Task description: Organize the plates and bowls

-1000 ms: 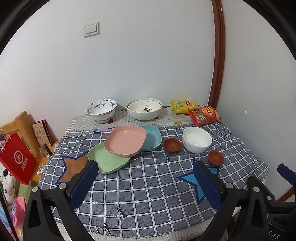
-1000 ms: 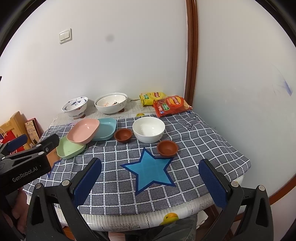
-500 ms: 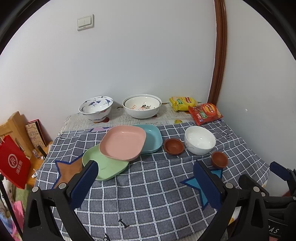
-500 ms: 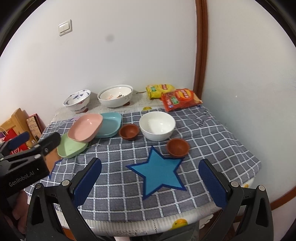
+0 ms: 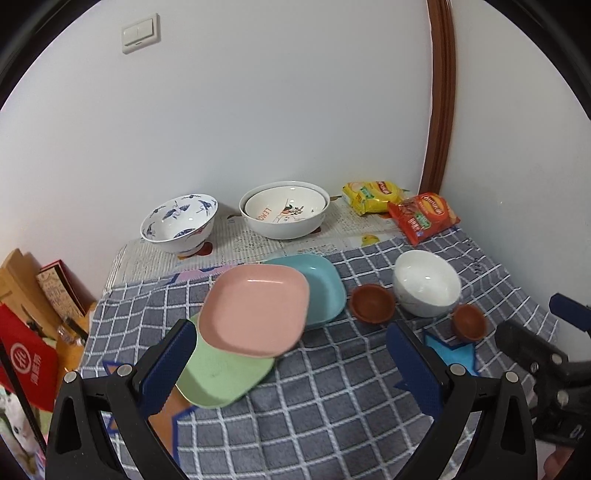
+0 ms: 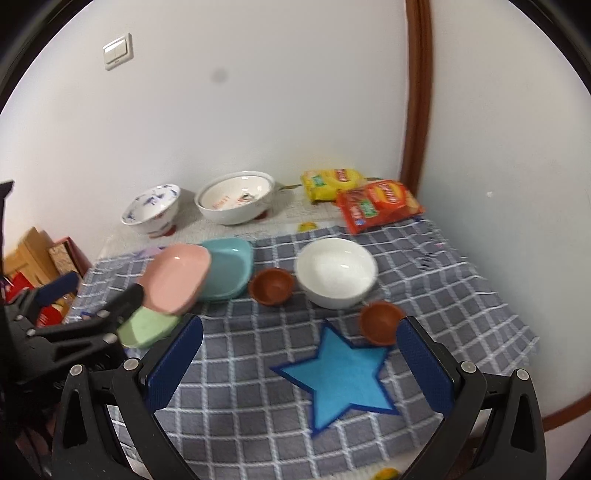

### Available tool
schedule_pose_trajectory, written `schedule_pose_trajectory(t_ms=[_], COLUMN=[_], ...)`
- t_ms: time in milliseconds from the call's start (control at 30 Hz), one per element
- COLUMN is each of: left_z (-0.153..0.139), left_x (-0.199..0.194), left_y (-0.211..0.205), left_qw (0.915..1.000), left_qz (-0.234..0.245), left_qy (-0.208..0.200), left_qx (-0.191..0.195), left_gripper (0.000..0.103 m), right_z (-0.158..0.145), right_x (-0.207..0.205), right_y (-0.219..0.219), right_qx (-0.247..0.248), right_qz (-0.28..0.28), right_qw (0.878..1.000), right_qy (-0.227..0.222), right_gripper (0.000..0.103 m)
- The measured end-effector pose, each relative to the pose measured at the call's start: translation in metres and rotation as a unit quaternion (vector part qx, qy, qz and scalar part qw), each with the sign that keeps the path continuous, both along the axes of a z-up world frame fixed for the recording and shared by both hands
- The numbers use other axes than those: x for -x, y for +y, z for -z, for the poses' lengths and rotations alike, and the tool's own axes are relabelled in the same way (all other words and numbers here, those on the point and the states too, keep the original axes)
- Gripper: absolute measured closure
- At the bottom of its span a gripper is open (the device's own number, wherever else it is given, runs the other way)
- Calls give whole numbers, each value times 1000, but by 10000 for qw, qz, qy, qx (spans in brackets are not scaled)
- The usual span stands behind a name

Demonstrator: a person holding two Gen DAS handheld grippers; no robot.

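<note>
Pink plate (image 5: pixel 255 314) (squarish, glossy) overlaps green and teal ones; both hand-held grippers (image 5: pixel 291 365) (image 6: pixel 299 365) gape, empty.

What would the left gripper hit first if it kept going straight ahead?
Probably the square pink plate, lying on the green plate and centred between the open jaws of the left gripper; depth is uncertain.

Plain white walls (image 5: pixel 295 110) meet at a brown wooden corner trim (image 5: pixel 441 92), with a white light switch (image 5: pixel 141 34).

Plates (image 5: pixel 255 314) overlapping left; small bowls (image 5: pixel 372 304) between; large bowl (image 5: pixel 426 282) right.
</note>
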State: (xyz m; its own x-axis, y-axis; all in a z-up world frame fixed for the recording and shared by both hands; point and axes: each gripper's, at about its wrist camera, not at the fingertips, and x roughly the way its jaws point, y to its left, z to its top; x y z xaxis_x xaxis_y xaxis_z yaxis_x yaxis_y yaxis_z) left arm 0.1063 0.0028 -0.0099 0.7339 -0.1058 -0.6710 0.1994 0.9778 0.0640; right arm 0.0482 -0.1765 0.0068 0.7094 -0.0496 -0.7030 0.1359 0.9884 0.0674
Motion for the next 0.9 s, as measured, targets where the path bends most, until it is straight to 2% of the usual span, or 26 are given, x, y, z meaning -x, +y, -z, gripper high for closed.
schedule_pose_trajectory(t_ms=[233,333,500,667,800,900], left_z=[22,35,56,71,78,84], left_x=[-33,-51,-80,-109,-125,-134], left_y=[18,31,58,85,87,84], left_qw=[9996,9987,9965,9939,9940,9946], left_qz=[13,-55,-274,-490,-381,-328], left_qy=[294,499,772,954,985,951], left_qx=[12,42,143,256,292,256], left_gripper=[0,0,2,5,9,11], right_z=[19,26,42,63,78,92], right_x=[-34,-49,-75,-101,-119,-133], right_y=[17,30,54,75,85,90], right_qx=[-149,-31,123,37,-199,-431], right_qz=[-18,-69,-337,-594,-684,-697], right_qw=[9998,9998,9990,9973,9960,9944], right_qy=[103,165,277,437,543,669], right_gripper=[2,12,16,25,32,41])
